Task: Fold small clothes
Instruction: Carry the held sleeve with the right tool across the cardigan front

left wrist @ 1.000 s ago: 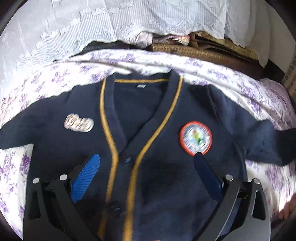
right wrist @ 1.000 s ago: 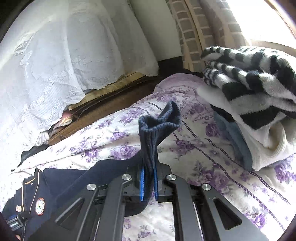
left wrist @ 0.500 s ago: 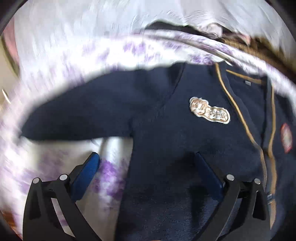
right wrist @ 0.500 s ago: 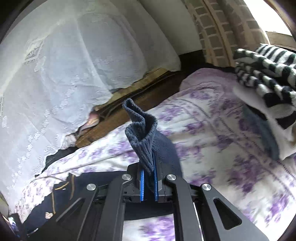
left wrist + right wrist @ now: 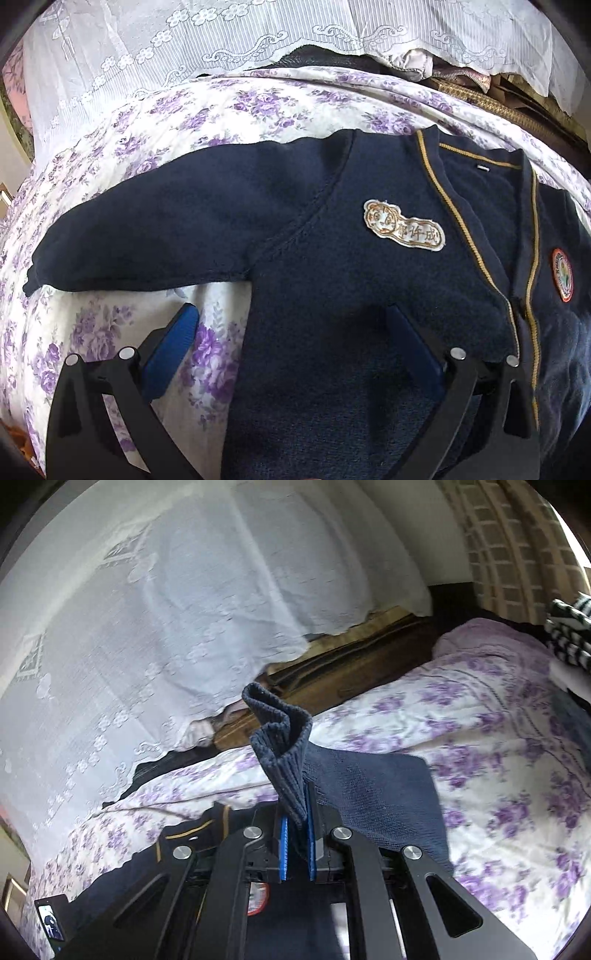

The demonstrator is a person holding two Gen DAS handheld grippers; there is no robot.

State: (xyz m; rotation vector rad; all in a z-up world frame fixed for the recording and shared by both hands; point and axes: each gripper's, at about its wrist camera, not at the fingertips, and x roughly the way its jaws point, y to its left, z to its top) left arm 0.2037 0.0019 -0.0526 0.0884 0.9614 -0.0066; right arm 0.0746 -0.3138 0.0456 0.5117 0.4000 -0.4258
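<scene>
Over cardigan [image 5: 332,295]: left tongs [image 5: 291,325] apart; right tongs [image 5: 295,834] clamped on sleeve cuff [image 5: 280,746], hem cut off.

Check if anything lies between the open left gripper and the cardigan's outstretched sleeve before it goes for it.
Nothing visible blocks it. The left gripper hangs open over the cardigan, one finger above the floral sheet, the other above the cardigan's body. The sleeve lies flat and bare just ahead.
</scene>
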